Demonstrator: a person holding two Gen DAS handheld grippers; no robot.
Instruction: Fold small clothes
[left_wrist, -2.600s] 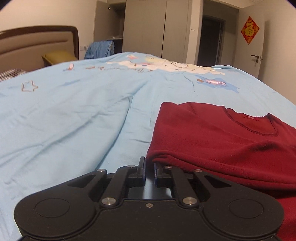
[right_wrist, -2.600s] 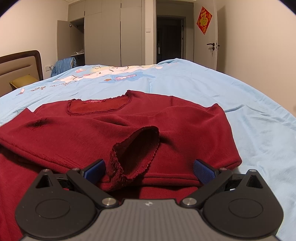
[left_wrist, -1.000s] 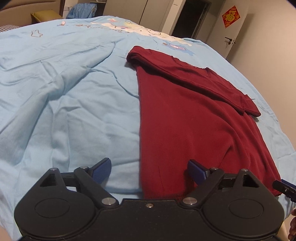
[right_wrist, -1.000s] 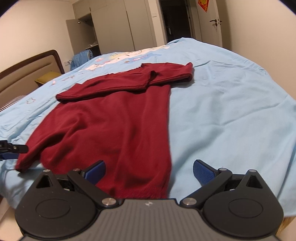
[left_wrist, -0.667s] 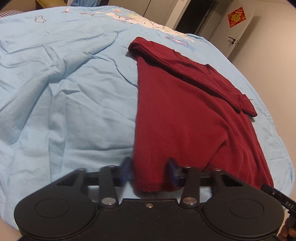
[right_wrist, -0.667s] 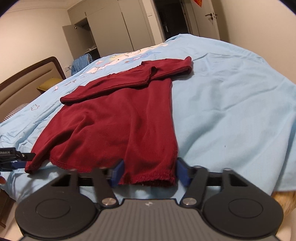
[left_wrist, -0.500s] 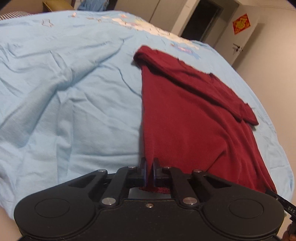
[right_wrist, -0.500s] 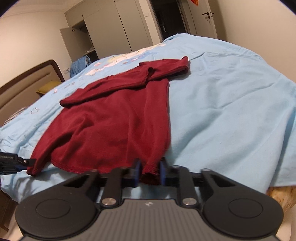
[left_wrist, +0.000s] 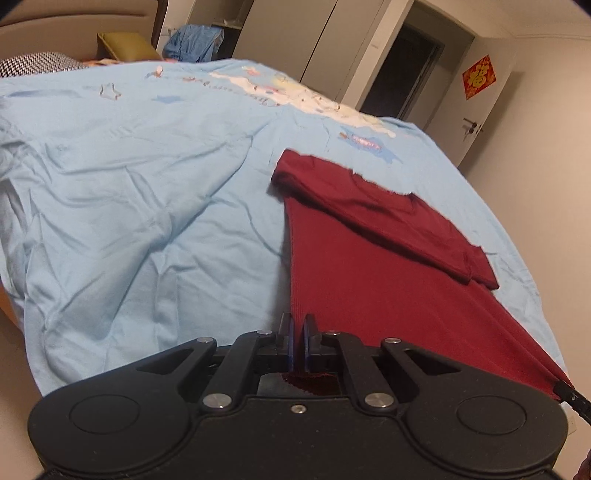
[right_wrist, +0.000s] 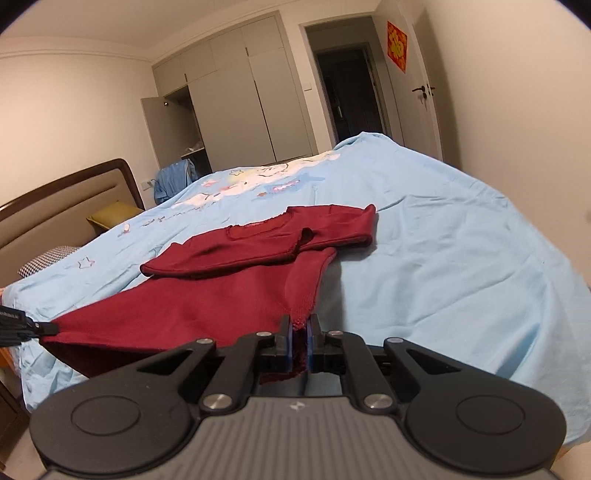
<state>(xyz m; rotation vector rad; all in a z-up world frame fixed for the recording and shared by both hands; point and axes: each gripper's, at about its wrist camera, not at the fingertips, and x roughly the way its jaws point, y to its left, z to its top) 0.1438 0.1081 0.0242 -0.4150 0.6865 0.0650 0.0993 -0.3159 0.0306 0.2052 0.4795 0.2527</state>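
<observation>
A dark red top (left_wrist: 373, 266) (right_wrist: 207, 295) lies on the light blue bedspread (left_wrist: 129, 206) (right_wrist: 443, 266), its sleeves folded across the chest at the far end. My left gripper (left_wrist: 297, 325) is shut on the near left corner of the hem, which bunches between its blue pads. My right gripper (right_wrist: 299, 325) is shut on the near right corner of the hem. Both corners are lifted off the bed, so the hem hangs stretched between them. The right gripper's tip (left_wrist: 570, 400) shows at the edge of the left wrist view, and the left gripper's tip (right_wrist: 22, 325) at the edge of the right wrist view.
A padded headboard (right_wrist: 62, 206) and a yellow pillow (left_wrist: 125, 44) sit at the head of the bed. Grey wardrobes (right_wrist: 236, 107), a dark doorway (right_wrist: 351, 99) and a white door (right_wrist: 413, 88) with a red paper sign stand beyond. Blue clothing (left_wrist: 194, 42) hangs by the wardrobe.
Both grippers went from wide open around the hem corners to shut on them. They then rose, lifting the near hem off the bedspread.
</observation>
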